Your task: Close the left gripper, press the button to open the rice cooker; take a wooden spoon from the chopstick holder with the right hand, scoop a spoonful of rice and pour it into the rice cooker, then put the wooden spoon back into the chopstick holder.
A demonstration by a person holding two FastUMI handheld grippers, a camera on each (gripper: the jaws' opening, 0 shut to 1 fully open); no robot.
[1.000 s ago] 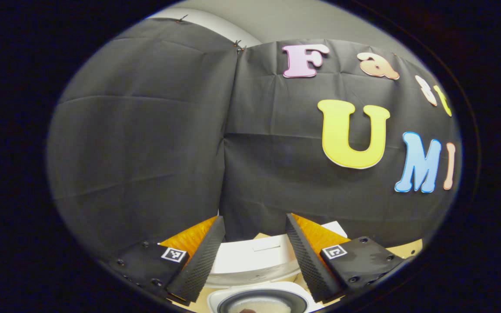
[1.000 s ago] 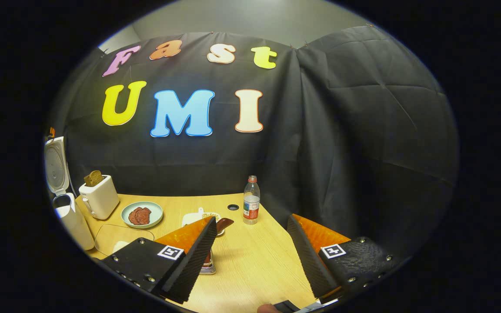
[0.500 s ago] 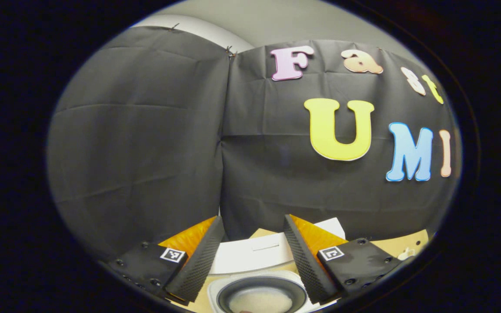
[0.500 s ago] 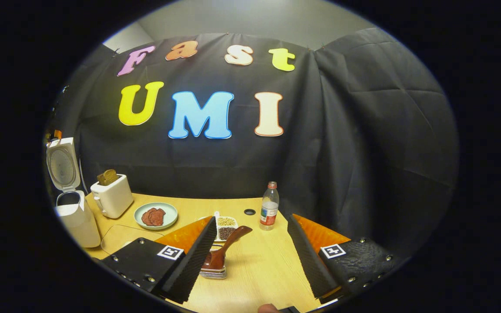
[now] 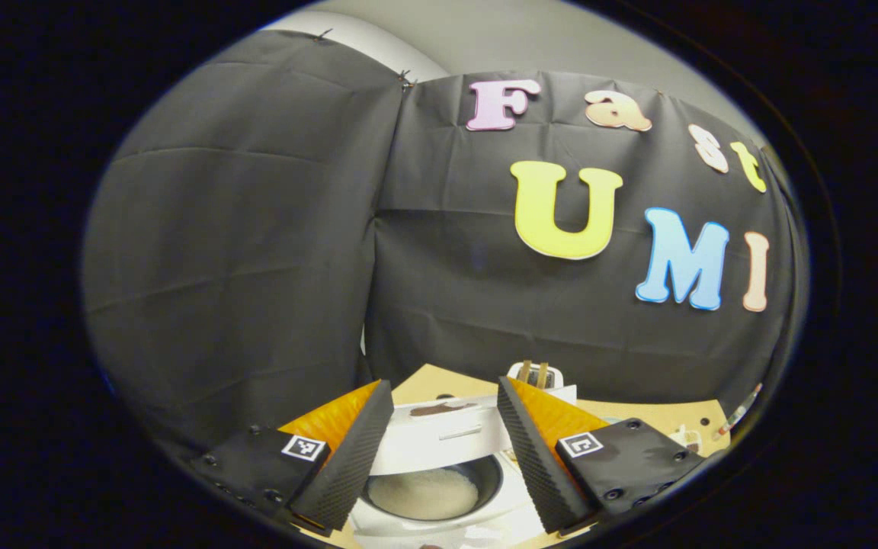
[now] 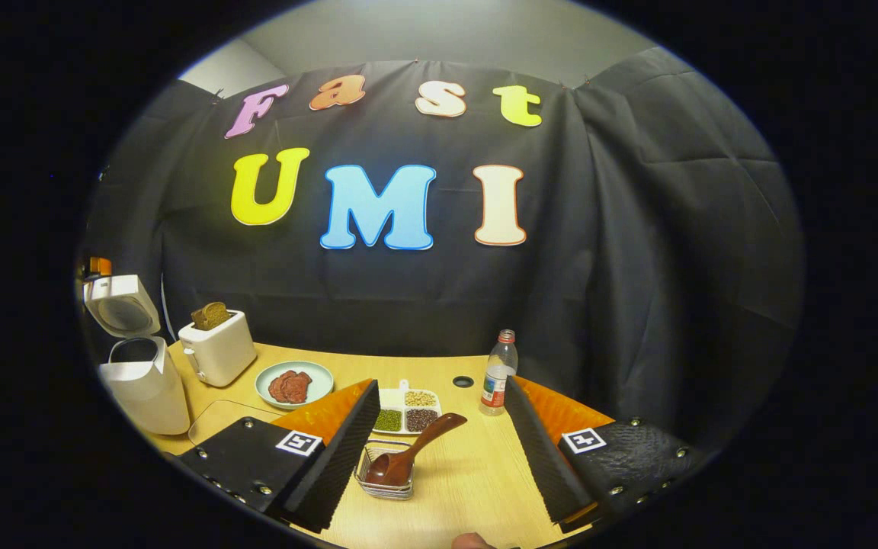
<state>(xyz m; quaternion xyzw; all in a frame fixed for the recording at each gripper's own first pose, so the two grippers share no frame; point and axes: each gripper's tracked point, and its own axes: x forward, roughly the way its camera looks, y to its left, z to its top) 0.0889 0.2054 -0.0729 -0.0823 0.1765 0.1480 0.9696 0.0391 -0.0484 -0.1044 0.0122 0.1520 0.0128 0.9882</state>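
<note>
On my left gripper the 2 fingers stand wide apart with nothing between them. Just past them, in the left gripper view, I look down into the open rice cooker: its dark inner pot holds a bed of white rice, and the raised white lid stands behind the pot. Beyond the lid I see the top of a white toaster on the wooden table.

My right gripper is likewise spread wide and grips nothing. Between its fingers, on the table, the wooden spoon lies with its bowl in a small clear holder and its handle angled up to the right. Just behind it sits a white divided dish of beans, then a plastic bottle. Farther left I see a plate of sliced meat, the toaster with bread in it, and the rice cooker at the table's left edge with its lid up.
</note>
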